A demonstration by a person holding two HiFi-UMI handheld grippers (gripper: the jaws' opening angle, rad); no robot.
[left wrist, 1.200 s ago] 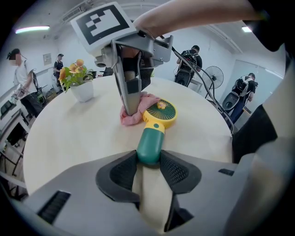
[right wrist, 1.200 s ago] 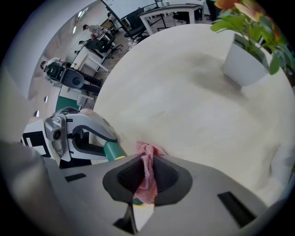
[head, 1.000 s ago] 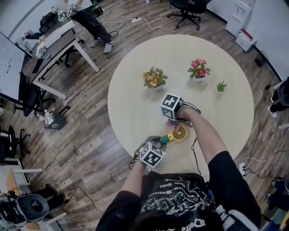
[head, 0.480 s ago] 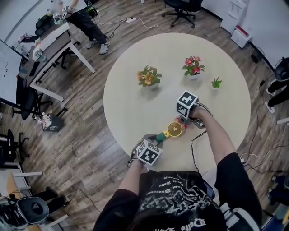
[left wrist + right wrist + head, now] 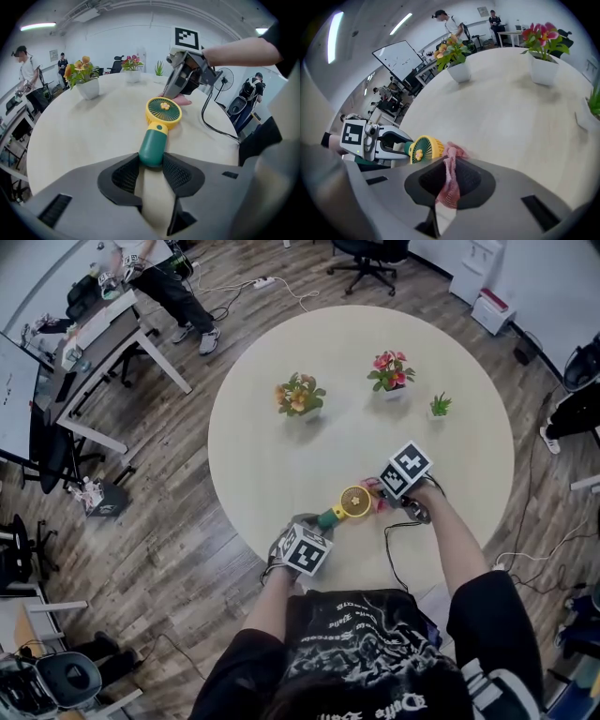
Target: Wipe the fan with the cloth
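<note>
While fan [image 5: 354, 502] static, cloth [image 5: 450, 183] w/ R gripper [image 5: 447, 164] rightward

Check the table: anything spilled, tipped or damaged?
Nothing stands out. The fan looks whole, its handle clamped by the left gripper; the right gripper pinches the pink cloth beside the fan's head. The orange flowers, pink flowers and small green plant stand upright.

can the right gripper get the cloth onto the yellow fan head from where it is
Probably yes. The right gripper, shut on the pink cloth, sits right beside the fan head with nothing between them; the left gripper holds only the green handle.
</note>
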